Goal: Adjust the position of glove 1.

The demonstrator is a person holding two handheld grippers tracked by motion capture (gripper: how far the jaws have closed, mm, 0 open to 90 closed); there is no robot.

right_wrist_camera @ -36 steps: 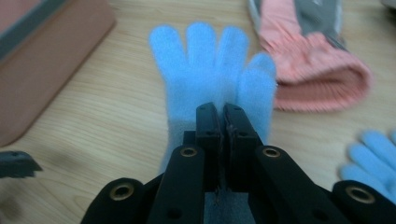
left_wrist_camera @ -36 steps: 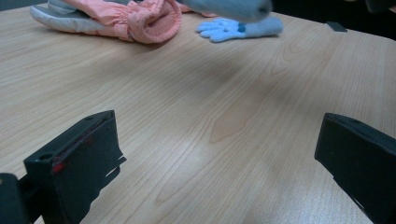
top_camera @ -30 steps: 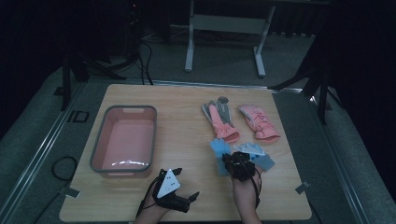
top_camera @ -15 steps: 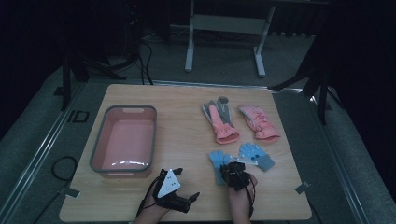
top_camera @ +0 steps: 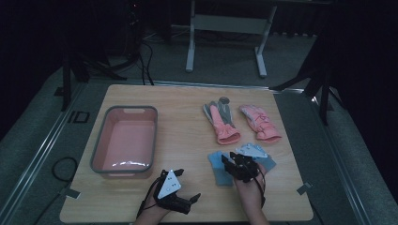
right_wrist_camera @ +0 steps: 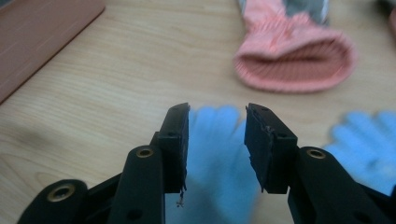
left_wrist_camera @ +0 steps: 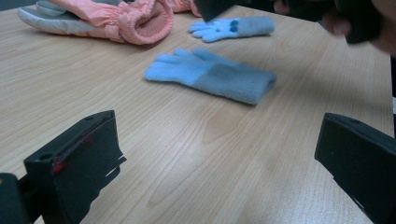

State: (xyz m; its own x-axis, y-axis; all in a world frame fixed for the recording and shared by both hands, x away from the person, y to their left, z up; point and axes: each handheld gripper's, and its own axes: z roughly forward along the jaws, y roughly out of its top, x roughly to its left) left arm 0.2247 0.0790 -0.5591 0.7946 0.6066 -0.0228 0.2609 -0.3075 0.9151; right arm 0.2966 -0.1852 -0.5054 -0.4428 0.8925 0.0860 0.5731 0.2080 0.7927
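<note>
Now blue glove [right_wrist_camera: 219, 158] lies under parted right gripper [right_wrist_camera: 217, 140] fingers [right_wrist_camera: 175, 140], untouched.

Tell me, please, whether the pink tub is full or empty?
Empty. The tub shows its bare pink floor in the high view, and the gloves lie out on the table.

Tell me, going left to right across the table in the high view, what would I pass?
Pink tub → left gripper → nearer blue glove → pink glove with grey palm → right gripper → second pink glove.
</note>
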